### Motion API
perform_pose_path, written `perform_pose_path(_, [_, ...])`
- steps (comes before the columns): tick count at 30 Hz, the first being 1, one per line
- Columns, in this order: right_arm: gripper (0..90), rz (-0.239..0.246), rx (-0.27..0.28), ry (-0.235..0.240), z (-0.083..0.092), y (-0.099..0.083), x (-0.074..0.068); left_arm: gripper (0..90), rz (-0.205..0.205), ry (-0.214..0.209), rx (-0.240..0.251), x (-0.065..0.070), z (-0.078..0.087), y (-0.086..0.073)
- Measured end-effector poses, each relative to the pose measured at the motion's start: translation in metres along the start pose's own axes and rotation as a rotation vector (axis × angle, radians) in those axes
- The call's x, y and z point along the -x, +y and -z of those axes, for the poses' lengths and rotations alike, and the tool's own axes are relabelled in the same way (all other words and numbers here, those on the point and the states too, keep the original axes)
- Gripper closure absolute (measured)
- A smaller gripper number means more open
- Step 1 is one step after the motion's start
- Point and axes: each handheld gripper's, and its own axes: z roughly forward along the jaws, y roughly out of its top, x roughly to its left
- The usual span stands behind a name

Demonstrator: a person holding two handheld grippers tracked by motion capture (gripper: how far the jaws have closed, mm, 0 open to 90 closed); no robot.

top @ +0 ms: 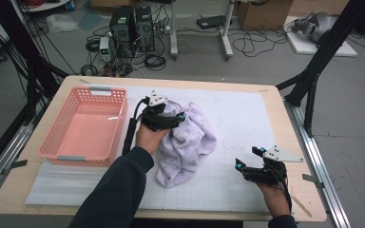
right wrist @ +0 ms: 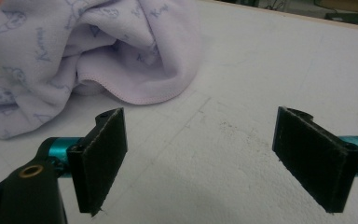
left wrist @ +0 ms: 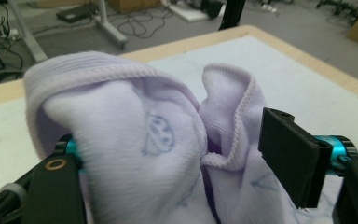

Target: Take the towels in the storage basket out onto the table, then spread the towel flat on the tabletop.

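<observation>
Nearest you, your right gripper (top: pixel 248 163) rests low over the white mat (top: pixel 247 118) near the table's (top: pixel 180 81) front right corner, jaws spread wide with nothing between them. Bare mat lies ahead of it and off to the right, so you have open room there up to the wooden edge.

Left of it and well apart, the lilac cloth (top: pixel 185 140) lies bunched in a heap near the middle of the mat, its stitched hem (right wrist: pixel 135 95) curling along the near fold. In the right gripper view you can make out faint blue printed figures and small writing on it, too blurred to read.

Your left gripper (top: pixel 171 114) sits at the far left top of the heap. Its jaws stand apart; cloth bulges between them, but the pads do not press on it. A blue ladybird-like print (left wrist: pixel 160 135) shows on the fold.

Further left, the pink basket (top: pixel 103 92) stands just beside your left forearm, close to the table's left edge, leaving little room on that side. Beyond the cloth, the mat is open to the far edge.
</observation>
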Motion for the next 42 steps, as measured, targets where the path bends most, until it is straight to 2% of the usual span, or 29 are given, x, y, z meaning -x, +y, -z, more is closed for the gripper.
perform_pose_path(5, [16.4, 0.003, -0.017, 0.001, -0.014, 0.004, -0.001, 22.4, -0.051, -0.023, 0.088, 0.0, 0.034, -0.008])
perform_pose_path(11, [16.4, 0.017, -0.066, 0.006, -0.04, 0.012, -0.008, 21.8, -0.099, 0.014, 0.14, -0.002, 0.068, -0.028])
perform_pose_path(15, [16.4, 0.018, -0.09, 0.012, -0.055, 0.018, -0.011, 21.7, -0.074, -0.016, 0.153, -0.004, 0.084, -0.041])
perform_pose_path(19, [16.4, 0.021, -0.085, 0.035, -0.053, 0.019, -0.014, 21.6, -0.062, -0.059, 0.165, -0.001, 0.094, -0.055])
perform_pose_path(23, [16.4, 0.034, -0.078, 0.041, -0.047, 0.018, -0.014, 21.7, -0.043, -0.084, 0.177, 0.001, 0.1, -0.073])
perform_pose_path(25, [16.4, 0.035, -0.067, 0.036, -0.045, 0.019, -0.014, 22.1, -0.034, -0.079, 0.182, 0.0, 0.1, -0.082])
perform_pose_path(27, [16.4, 0.033, -0.049, 0.032, -0.043, 0.02, -0.013, 22.1, -0.029, -0.085, 0.151, -0.001, 0.098, -0.088])
perform_pose_path(30, [16.4, 0.041, -0.037, 0.029, -0.043, 0.022, -0.014, 22.0, -0.026, -0.077, 0.147, -0.004, 0.097, -0.093])
perform_pose_path(36, [16.4, 0.041, -0.053, 0.03, -0.045, 0.021, -0.014, 22.7, -0.016, -0.074, 0.112, -0.007, 0.097, -0.103])
perform_pose_path(42, [16.4, 0.029, -0.043, 0.025, -0.041, 0.02, -0.013, 22.7, -0.016, -0.061, 0.124, -0.007, 0.098, -0.104])
